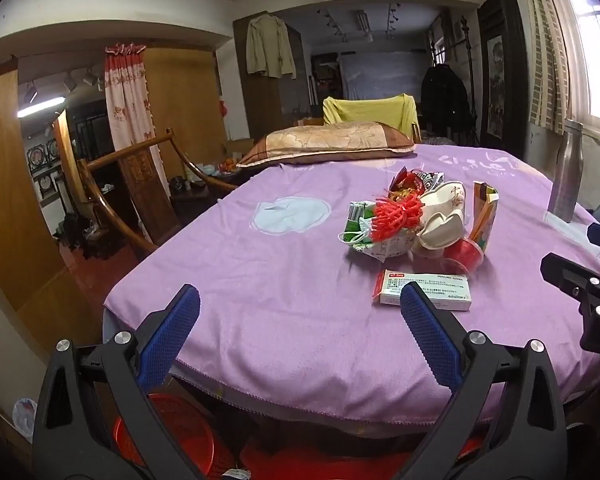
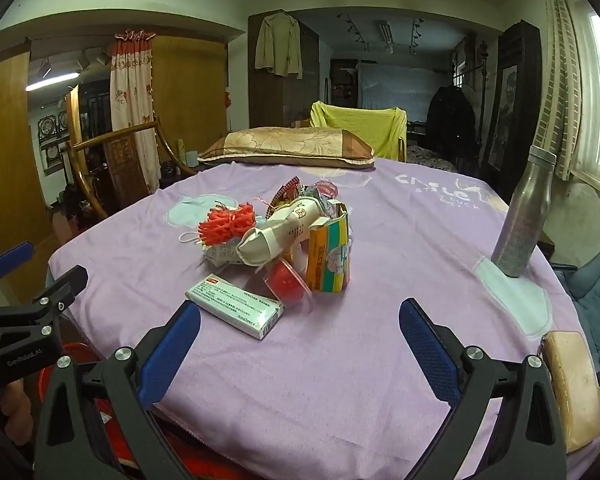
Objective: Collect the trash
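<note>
My left claw (image 1: 300,312) & right claw (image 2: 300,326) both spread wide, holding 0. Trash pile (image 2: 284,232) mid purple cloth (image 2: 400,248), white box (image 2: 236,306) nearest. Only right view shows tan pouch (image 2: 572,388); left view shows red basket (image 1: 176,432) near, under table

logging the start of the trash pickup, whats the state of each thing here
left gripper: open, empty, at near table edge
right gripper: open, empty
medicine box: closed, lying flat, nearest the grippers
red cup: tipped on its side
orange snack bag: torn open, upright
red string bundle: on top of the pile
metal bottle: upright, capped
</note>
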The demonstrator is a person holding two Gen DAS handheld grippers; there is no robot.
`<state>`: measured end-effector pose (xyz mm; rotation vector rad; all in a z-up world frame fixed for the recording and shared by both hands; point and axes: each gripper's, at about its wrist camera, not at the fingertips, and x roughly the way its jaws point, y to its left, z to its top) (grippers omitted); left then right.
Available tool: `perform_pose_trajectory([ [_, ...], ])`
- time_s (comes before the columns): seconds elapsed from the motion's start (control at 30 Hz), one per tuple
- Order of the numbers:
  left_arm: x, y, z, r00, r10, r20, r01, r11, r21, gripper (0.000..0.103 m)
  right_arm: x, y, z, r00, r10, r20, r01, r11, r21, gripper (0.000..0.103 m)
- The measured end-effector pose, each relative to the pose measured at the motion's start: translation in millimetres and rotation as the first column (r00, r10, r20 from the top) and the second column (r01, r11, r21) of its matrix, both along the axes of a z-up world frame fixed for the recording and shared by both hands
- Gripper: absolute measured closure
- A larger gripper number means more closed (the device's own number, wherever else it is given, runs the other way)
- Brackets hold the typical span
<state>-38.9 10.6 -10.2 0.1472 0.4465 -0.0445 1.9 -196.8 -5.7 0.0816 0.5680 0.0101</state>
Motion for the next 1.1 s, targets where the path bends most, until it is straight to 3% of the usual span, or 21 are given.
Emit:
perform_pose_trajectory([
  [0.33,6,-10,-7,0.998,-0.008,-0.06,0.007,1.0,-0.015,0.007,-12,-2,-3,1.0,0.012,-0.008,-0.012,1.0,0.007,0.006],
  [1.1,4,-14,-8,0.998,-0.015,-0.066,0.014,1.0,-0.012,0.007,-14,-4,-3,1.0,0.014,-0.009,-0.014,1.0,0.004,0.006],
])
